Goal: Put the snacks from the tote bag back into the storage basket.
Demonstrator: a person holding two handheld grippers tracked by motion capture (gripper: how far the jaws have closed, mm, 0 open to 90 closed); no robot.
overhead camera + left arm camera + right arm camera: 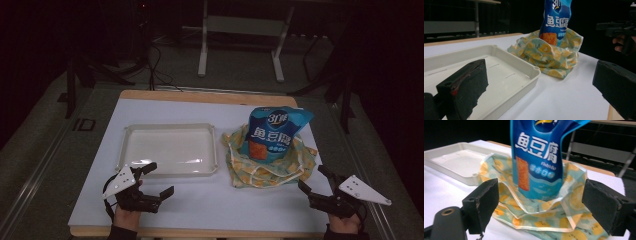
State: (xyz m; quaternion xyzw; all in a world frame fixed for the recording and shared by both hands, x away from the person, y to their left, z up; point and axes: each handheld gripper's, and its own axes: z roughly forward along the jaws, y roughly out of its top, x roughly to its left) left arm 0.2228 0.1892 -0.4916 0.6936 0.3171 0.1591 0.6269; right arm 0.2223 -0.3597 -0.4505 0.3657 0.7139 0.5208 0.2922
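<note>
At the desk's near edge, a person's two hand-held grippers rest with jaws spread wide and holding nothing: the left gripper [159, 179] by the near left corner, the right gripper [313, 181] by the near right corner. Just beyond the left one, a shallow white tray [170, 148] lies empty on the white desk [210, 200]. To its right, nearer the far edge, a blue snack bag [272, 132] stands upright inside a crumpled yellow-patterned plastic bag [270, 167].
</note>
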